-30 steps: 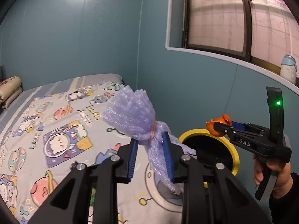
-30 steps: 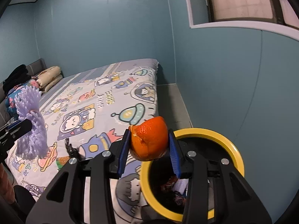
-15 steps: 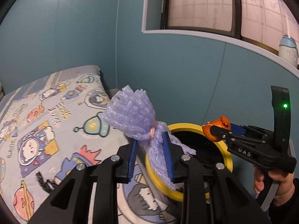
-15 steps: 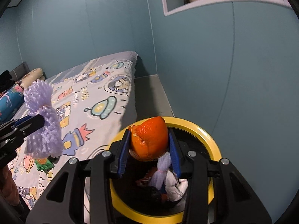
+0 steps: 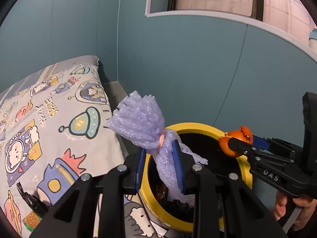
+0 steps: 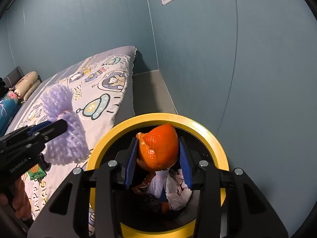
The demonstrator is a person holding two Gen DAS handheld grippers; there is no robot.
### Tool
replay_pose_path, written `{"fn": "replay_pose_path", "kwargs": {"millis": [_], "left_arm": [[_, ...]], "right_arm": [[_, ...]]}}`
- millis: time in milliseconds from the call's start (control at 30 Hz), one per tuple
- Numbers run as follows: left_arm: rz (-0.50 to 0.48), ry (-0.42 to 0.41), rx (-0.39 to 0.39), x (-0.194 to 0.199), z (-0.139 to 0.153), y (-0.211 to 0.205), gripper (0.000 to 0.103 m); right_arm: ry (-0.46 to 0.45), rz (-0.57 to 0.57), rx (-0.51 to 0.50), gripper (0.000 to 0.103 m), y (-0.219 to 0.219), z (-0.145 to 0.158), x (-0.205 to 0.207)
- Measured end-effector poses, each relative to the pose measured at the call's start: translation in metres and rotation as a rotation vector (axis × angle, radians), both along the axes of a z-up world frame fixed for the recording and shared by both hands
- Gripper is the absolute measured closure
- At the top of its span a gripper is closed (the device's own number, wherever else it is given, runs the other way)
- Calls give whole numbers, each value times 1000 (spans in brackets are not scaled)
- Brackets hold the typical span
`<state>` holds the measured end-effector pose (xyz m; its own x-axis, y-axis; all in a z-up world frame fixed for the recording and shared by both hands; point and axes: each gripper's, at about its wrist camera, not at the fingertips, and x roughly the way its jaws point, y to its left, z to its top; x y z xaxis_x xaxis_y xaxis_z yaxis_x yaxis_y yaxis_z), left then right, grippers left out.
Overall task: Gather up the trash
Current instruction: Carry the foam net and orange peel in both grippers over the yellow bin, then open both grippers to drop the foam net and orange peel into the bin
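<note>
Your right gripper (image 6: pixel 158 156) is pinching the orange peel (image 6: pixel 159 146) right over the bin (image 6: pixel 208 127), so just let go there. Your left gripper (image 5: pixel 159 166) clamps the purple foam net (image 5: pixel 142 127) near the rim; nudge it inward before dropping.

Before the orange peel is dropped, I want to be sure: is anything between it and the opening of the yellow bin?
Nothing visible blocks it. The orange peel, held in the right gripper, hangs over the open yellow bin; below it lies only earlier trash.
</note>
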<state>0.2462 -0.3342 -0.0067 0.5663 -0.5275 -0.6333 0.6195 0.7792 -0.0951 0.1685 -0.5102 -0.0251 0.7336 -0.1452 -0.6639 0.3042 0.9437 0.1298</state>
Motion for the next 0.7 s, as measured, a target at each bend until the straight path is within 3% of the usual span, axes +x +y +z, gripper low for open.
{"fn": "replay_pose_path", "kwargs": {"millis": [367, 700], "left_arm": [[7, 89, 36, 18, -30, -21, 76], [3, 136, 38, 25, -37, -29, 72]], "right_arm": [[40, -23, 28, 65, -6, -17, 10], [54, -30, 38, 63, -9, -20, 7]]}}
